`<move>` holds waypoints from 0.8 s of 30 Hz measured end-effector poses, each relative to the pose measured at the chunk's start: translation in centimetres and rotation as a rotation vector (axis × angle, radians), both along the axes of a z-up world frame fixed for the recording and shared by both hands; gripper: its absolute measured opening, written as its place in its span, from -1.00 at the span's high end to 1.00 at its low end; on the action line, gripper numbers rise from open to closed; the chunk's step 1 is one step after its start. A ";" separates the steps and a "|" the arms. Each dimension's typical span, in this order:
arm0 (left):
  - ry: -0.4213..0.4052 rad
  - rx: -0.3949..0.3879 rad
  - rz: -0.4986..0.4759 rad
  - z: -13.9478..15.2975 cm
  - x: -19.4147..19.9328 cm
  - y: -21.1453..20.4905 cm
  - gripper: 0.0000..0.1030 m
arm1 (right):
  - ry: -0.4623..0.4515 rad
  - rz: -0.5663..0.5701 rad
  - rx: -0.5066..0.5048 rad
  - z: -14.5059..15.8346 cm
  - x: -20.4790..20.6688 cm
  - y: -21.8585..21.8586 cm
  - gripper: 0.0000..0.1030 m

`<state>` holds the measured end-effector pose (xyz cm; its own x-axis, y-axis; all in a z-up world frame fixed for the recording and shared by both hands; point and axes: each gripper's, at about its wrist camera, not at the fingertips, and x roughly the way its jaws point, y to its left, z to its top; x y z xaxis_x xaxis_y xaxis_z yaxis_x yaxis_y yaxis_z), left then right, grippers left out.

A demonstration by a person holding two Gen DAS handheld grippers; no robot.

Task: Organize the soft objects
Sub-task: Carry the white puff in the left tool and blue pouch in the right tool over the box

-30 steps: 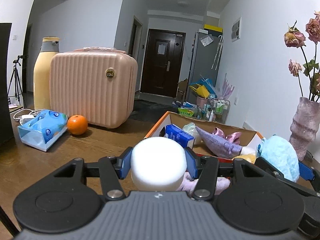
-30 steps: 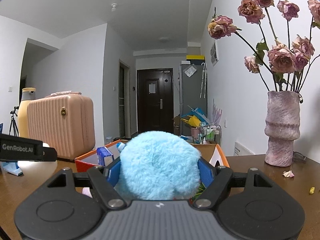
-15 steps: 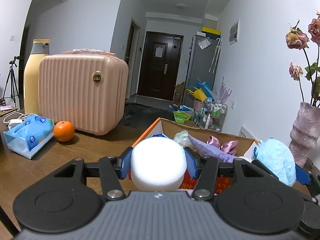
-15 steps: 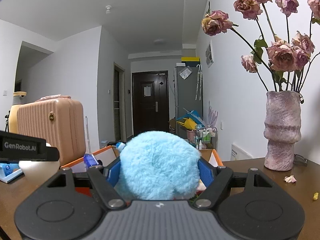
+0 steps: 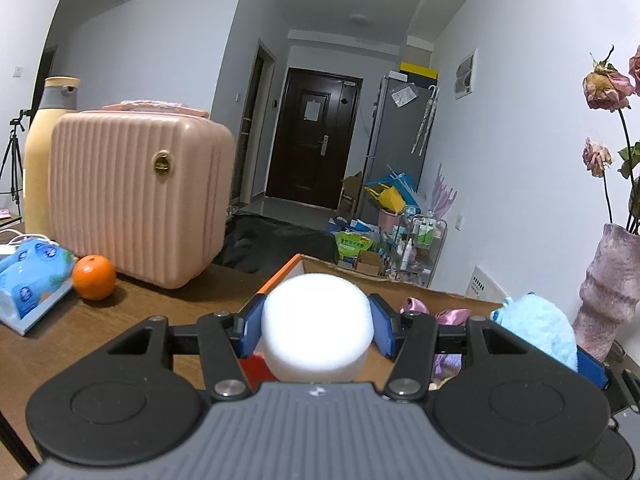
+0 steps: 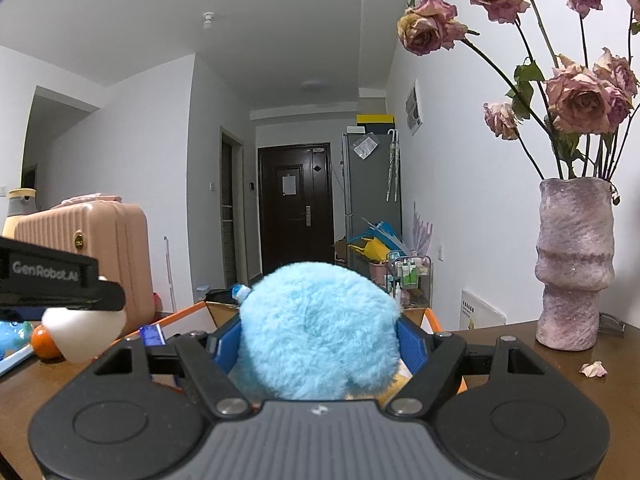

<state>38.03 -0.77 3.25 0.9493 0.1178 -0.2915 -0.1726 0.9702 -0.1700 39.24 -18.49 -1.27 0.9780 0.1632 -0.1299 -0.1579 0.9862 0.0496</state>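
My left gripper [image 5: 316, 326] is shut on a white foam ball [image 5: 316, 324], its blue pads pressing both sides. My right gripper [image 6: 318, 338] is shut on a fluffy light-blue plush toy [image 6: 320, 328]. Both are held above the near edge of an open cardboard box [image 5: 360, 276] with orange sides. The box holds pink and purple soft items [image 5: 452, 314], mostly hidden behind the grippers. In the left wrist view the plush [image 5: 536, 328] shows at the right. In the right wrist view the foam ball [image 6: 84, 332] shows at the left.
A pink ribbed suitcase [image 5: 136, 196] and a tall cream bottle [image 5: 44, 160] stand at the back left of the wooden table [image 5: 60, 344]. An orange [image 5: 94, 277] and a blue tissue pack [image 5: 32, 276] lie in front of them. A purple vase [image 6: 574, 264] of dried roses stands right.
Both grippers have moved forward over the table toward the box, keeping their loads. The box's inside is now more hidden behind the ball and the plush.
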 end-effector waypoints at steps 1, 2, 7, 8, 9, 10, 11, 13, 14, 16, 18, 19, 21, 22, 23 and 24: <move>-0.002 0.002 -0.004 0.0 0.4 -0.2 -0.07 | -0.001 0.000 0.000 0.0 0.3 0.0 -0.48; -0.003 0.004 -0.005 0.0 0.7 -0.4 -0.07 | -0.002 0.000 -0.001 0.0 0.7 0.1 -0.48; -0.011 0.012 -0.002 -0.1 2.7 -1.0 -0.07 | 0.001 0.001 -0.006 -0.2 2.4 0.6 -0.48; -0.013 0.012 0.002 -0.1 3.1 -1.1 -0.07 | 0.002 0.001 -0.005 -0.3 2.8 0.7 -0.48; -0.014 0.012 0.007 0.0 3.6 -1.1 -0.07 | 0.002 0.001 -0.004 -0.3 3.1 0.7 -0.48; -0.014 0.012 0.018 0.0 4.1 -1.1 -0.07 | 0.004 0.001 -0.003 -0.3 3.5 0.8 -0.48; -0.014 0.010 0.028 0.0 4.5 -1.0 -0.07 | 0.006 0.000 -0.002 -0.3 3.8 0.9 -0.48; -0.016 0.005 0.035 0.1 5.6 -1.1 -0.07 | 0.011 -0.001 0.001 -0.4 4.5 0.9 -0.48; -0.015 0.006 0.037 0.0 6.1 -1.0 -0.07 | 0.015 -0.001 0.002 -0.4 5.0 0.9 -0.48; -0.009 0.010 0.036 -0.1 7.0 -1.0 -0.07 | 0.022 -0.002 0.003 -0.5 5.8 1.0 -0.48; 0.002 0.018 0.036 -0.4 7.9 -1.0 -0.07 | 0.039 -0.005 0.006 -0.6 6.6 1.0 -0.49; 0.008 0.023 0.038 -0.5 8.3 -0.9 -0.07 | 0.048 -0.007 0.009 -0.7 6.9 1.0 -0.49; 0.014 0.028 0.042 -0.7 8.9 -0.8 -0.07 | 0.059 -0.012 0.011 -0.7 7.7 1.0 -0.49; 0.017 0.032 0.045 -0.8 9.1 -0.6 -0.07 | 0.061 -0.014 0.009 -0.8 8.0 1.1 -0.49; 0.021 0.036 0.046 -0.9 9.3 -0.5 -0.07 | 0.062 -0.017 0.004 -0.8 8.3 1.1 -0.49; 0.026 0.040 0.045 -1.1 9.5 -0.4 -0.07 | 0.067 -0.018 -0.003 -0.9 8.7 1.3 -0.49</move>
<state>47.57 -1.22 2.17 0.9347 0.1728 -0.3106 -0.2206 0.9672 -0.1258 47.94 -17.21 -2.16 0.9699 0.1455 -0.1953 -0.1370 0.9890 0.0562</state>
